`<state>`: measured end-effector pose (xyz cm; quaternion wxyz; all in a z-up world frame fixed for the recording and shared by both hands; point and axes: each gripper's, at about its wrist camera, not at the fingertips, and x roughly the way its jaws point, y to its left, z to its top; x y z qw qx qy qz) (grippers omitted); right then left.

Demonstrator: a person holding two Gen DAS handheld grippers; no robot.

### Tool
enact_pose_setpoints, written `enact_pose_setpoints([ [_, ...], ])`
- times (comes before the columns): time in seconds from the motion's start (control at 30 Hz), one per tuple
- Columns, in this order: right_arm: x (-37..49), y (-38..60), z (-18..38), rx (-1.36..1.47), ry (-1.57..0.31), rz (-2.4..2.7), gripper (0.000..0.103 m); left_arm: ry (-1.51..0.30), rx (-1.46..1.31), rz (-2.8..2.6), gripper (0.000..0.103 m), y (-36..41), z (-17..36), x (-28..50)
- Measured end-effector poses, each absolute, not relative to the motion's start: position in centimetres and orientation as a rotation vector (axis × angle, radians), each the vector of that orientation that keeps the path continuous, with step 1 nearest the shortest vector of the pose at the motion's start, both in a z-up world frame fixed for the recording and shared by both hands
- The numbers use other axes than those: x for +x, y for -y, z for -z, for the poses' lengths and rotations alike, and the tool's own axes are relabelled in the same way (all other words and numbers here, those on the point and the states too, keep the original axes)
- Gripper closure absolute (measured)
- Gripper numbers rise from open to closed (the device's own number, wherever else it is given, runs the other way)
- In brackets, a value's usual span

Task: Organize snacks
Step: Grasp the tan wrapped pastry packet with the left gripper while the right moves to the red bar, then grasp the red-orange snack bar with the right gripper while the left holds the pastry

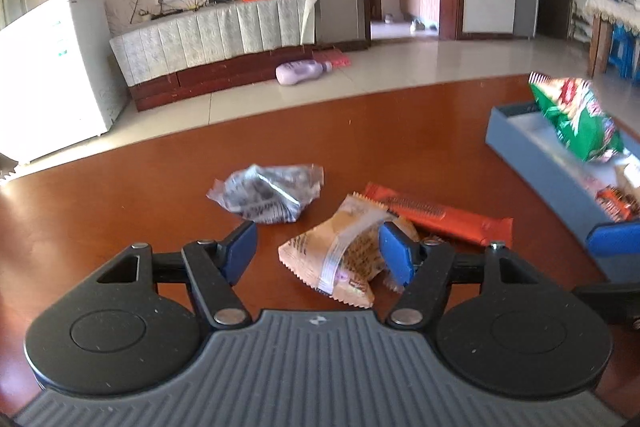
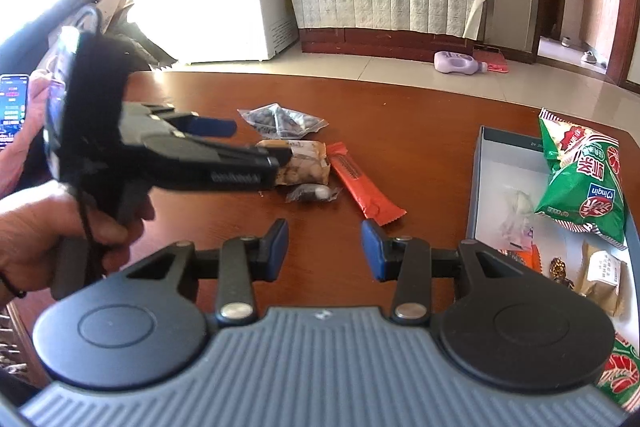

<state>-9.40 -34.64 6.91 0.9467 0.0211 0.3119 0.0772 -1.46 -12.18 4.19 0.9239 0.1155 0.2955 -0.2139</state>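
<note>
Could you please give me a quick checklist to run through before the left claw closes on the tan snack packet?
1. Left claw open wide enough: ok, its jaws stand well apart.
2. Tan snack packet between the jaws: ok, it lies in the gap, nearer one blue pad.
3. Neighbours clear of the grasp: not ok, the orange bar lies right beside the packet, and a small dark wrapper too.
4. Right claw out of the way: ok, open over bare table.
5. Room in the blue tray: ok, white floor shows beside the green bag.
</note>
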Motion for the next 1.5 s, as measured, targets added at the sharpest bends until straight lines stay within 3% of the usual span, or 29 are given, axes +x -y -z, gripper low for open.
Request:
enact_pose_setpoints([
  [0.17, -8.1, 34.1, -6.6, -0.019, -0.654, -0.154, 0.060, -0.638, 0.220, 0.447, 0.033, 13.1, -2.6, 0.0],
  [0.4, -5.4, 33.3, -6.4, -0.095, -0.674, -0.165, 0.060, -0.665, 0.142, 0.492, 0.054, 13.1, -1.9, 0.8],
  [0.83, 1.3, 33.0, -4.4, 0.029, -0.745, -0.088, 0.061, -0.709, 0.144, 0.480, 0.053, 8.9, -2.5, -0.6],
  [0.97, 2.5, 32.8, -3.5, -0.012, -0.779, -0.049, 0.059, -0.714, 0.152, 0.473, 0.045, 9.4, -2.2, -0.2],
  [1.1, 2.0, 32.7, -3.2, -0.043, -0.775, -0.050, 0.079, -0.728, 0.166, 0.472, 0.043, 10.1, -1.5, 0.3],
  [1.5, -0.4, 33.6, -4.7, -0.008, -0.751, -0.082, 0.081, -0.726, 0.106, 0.421, 0.052, 10.2, -1.3, 0.3],
])
